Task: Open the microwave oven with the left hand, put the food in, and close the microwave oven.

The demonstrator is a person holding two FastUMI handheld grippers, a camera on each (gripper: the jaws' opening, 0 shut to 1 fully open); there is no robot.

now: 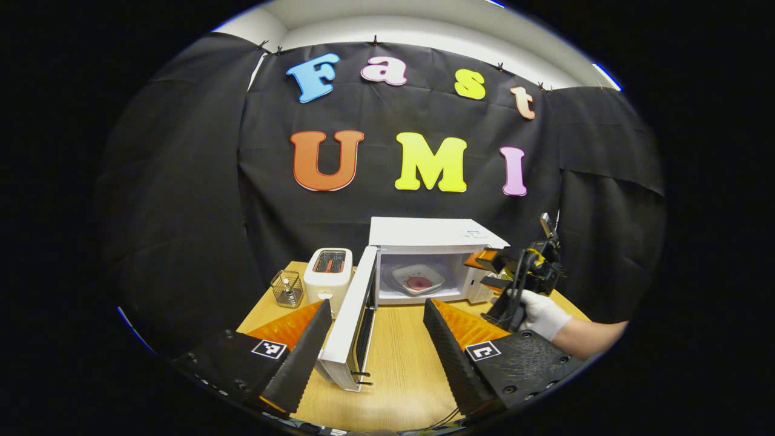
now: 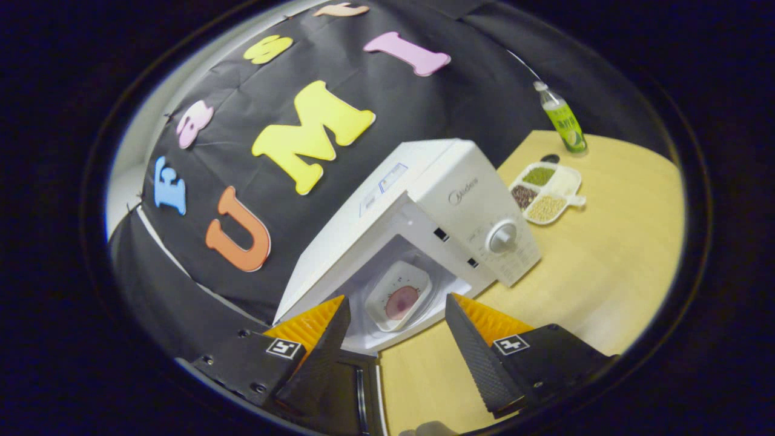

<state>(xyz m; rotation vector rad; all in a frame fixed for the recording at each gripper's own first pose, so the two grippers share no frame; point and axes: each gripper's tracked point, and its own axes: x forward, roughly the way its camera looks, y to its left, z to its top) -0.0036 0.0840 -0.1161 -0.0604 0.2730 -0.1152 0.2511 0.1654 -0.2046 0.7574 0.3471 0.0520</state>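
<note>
While the plate of food (image 1: pixel 418 280) sits inside the microwave (image 1: pixel 433 257), its door (image 1: pixel 354 318) hangs wide open. Both the left gripper (image 1: pixel 376 339) and right gripper (image 2: pixel 396 339) have fingers spread, holding nothing. That door looks light and stiff, best pushed at its free edge.

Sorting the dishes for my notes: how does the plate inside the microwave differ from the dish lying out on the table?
The plate sits inside the open microwave; the divided dish lies on the table beside it. The plate is squarish and undivided, with one dark red item; the divided dish has compartments holding green, dark and tan contents. Both are white.
</note>
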